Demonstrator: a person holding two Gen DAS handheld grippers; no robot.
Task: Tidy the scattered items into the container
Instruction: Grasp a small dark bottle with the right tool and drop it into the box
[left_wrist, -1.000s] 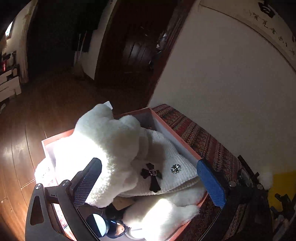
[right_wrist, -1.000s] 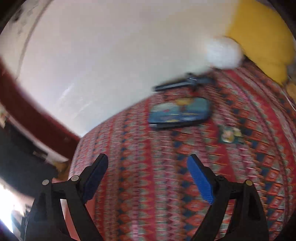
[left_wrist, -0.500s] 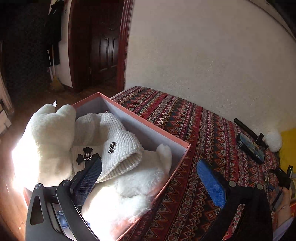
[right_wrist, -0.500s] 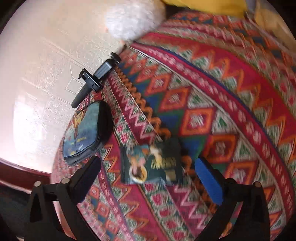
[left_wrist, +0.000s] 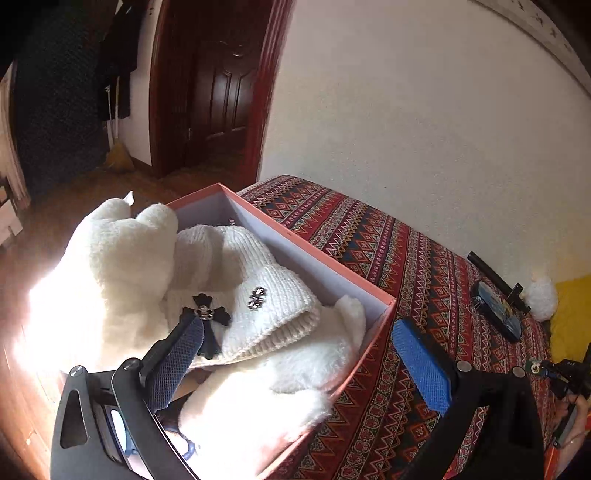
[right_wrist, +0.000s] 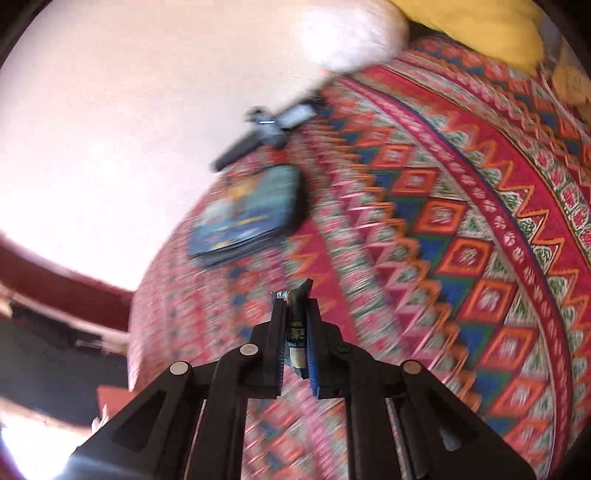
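At the left, the pink box sits on the patterned bed cover, packed with a white plush toy and a white knit hat; the left tongs hang over its near corner, spread apart with nothing between them. Farther right a dark pouch and a black handle lie near the wall. The right tongs are clamped on a small dark packet, held clear above the cover.
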